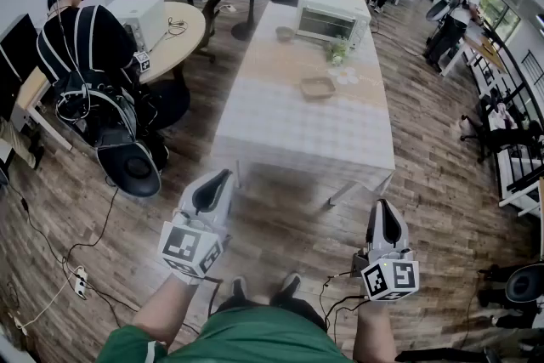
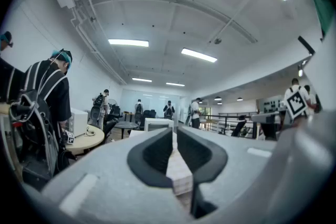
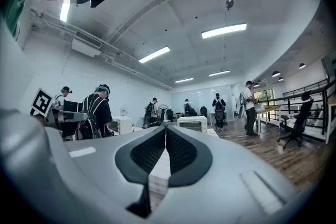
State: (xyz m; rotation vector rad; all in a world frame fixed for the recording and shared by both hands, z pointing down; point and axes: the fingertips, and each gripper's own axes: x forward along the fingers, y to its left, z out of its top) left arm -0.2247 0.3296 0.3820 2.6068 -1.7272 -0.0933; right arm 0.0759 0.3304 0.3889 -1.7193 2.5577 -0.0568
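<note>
Both grippers hang over the wooden floor in front of a long table with a checked cloth. My left gripper points at the table's near left corner; its jaws stand nearly together, with only a thin slit and nothing between them. The right gripper is near the table's front right corner, with its pads meeting at the tips and nothing held. On the table stand a white oven at the far end, a small bowl, a little plant and a shallow tray.
A person with a backpack sits at a round wooden table to the left, with a black chair close by. Cables and a power strip lie on the floor. Other people and chairs stand at the back and right.
</note>
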